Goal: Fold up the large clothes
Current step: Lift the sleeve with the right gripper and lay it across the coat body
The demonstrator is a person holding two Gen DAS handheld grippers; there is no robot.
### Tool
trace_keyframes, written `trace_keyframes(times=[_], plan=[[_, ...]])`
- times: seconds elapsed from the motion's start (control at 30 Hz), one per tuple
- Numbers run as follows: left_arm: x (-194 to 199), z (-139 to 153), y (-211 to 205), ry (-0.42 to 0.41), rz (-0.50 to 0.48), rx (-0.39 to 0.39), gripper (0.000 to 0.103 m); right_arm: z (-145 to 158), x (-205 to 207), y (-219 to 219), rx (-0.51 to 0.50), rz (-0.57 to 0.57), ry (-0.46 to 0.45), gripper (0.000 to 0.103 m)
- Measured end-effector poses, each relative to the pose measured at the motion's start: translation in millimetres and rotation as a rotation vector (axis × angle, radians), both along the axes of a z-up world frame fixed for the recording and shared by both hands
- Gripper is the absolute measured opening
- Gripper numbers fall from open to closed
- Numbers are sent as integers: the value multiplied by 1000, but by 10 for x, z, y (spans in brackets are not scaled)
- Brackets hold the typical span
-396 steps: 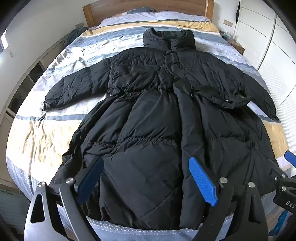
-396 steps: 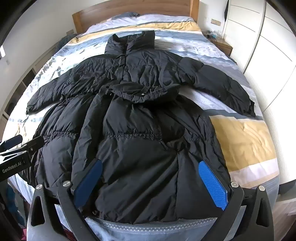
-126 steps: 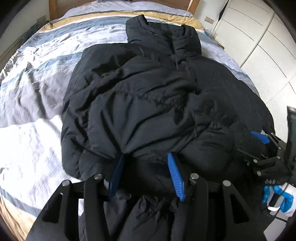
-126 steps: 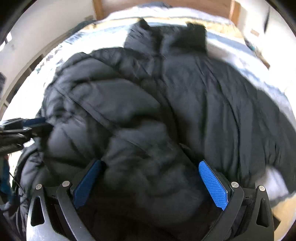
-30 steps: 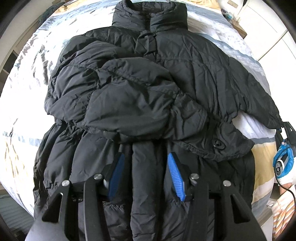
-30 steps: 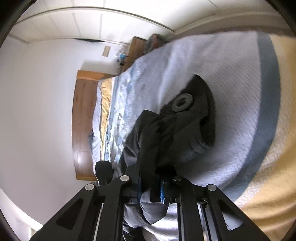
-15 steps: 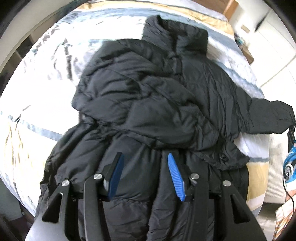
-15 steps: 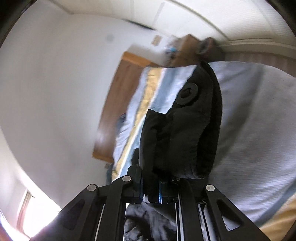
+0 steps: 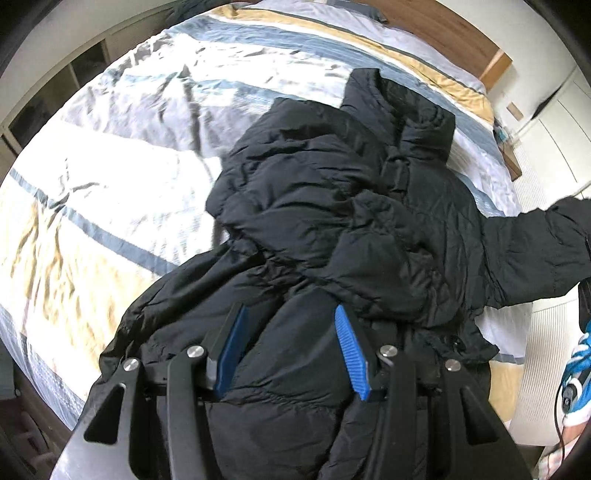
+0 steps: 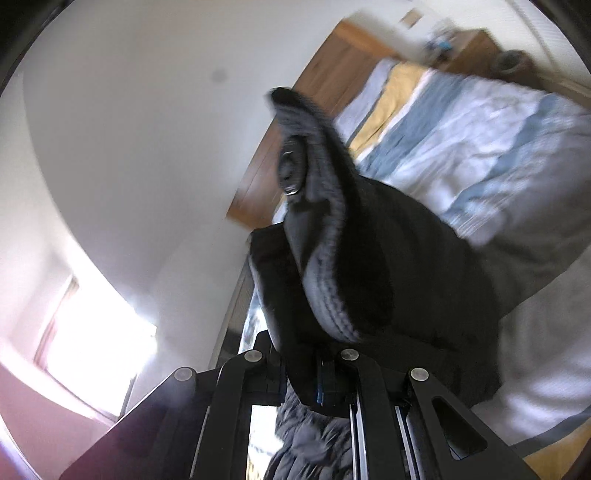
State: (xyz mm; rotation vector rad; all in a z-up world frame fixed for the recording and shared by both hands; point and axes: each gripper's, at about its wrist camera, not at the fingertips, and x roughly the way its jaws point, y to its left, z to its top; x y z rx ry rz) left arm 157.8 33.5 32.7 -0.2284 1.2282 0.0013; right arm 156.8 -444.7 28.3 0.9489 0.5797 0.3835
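A long black puffer coat (image 9: 332,229) lies on the striped bed (image 9: 110,177), collar toward the headboard. Its left sleeve is folded across the chest. Its right sleeve (image 9: 535,251) is stretched out and lifted to the right. My left gripper (image 9: 288,347) hovers over the coat's lower front, blue pads apart, holding nothing. My right gripper (image 10: 301,384) is shut on the cuff (image 10: 317,221) of that right sleeve, held up in the air; the ribbed cuff and a snap button fill the right wrist view.
A wooden headboard (image 9: 443,33) is at the far end of the bed. White wardrobe doors (image 9: 554,122) run along the right side. A nightstand (image 10: 476,40) stands by the headboard. A shelf unit (image 9: 55,92) is on the left. A bright window (image 10: 92,332) shows in the right wrist view.
My right gripper has lifted the right sleeve cuff higher and swung it. My left gripper has drifted left and tilted over the coat, still holding nothing.
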Motion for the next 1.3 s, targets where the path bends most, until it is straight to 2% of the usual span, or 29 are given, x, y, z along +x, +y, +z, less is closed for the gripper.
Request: trace_keyframes(times=[0.13,0.33,0.53,0.67,0.87,0.9,0.97,1.0,1.03,1.13,1.3], plan=[[-53,-54,201,7,36,-10,47,-50,83,466,-25,116,22,12],[-130,-79,511,10,86,-6,47,-294,148,1075,-90,271,94,12],[-172,-143,706,21,121,-1,47,-661,135,1659,-266,406,202,12],[-173,-203,712,33,121,-5,47,-916,111,1991,-347,497,266,13],[-129,-227,616,35,95,-4,47,-1229,-16,2272,-475,564,350,17],[-115,-224,594,32,90,-3,47,-1230,-34,2285,-474,567,349,20],[-89,-216,555,27,80,2,47,-1201,-76,2300,-463,581,342,35],[-74,-212,537,25,77,2,47,-1175,-110,2325,-458,596,335,49],[-60,-209,525,22,75,3,47,-1151,-130,2348,-463,608,328,56],[-30,-179,458,11,70,1,47,-1062,-223,2486,-496,651,298,57],[50,-108,269,-13,40,19,47,-802,-486,2465,-512,688,227,57]])
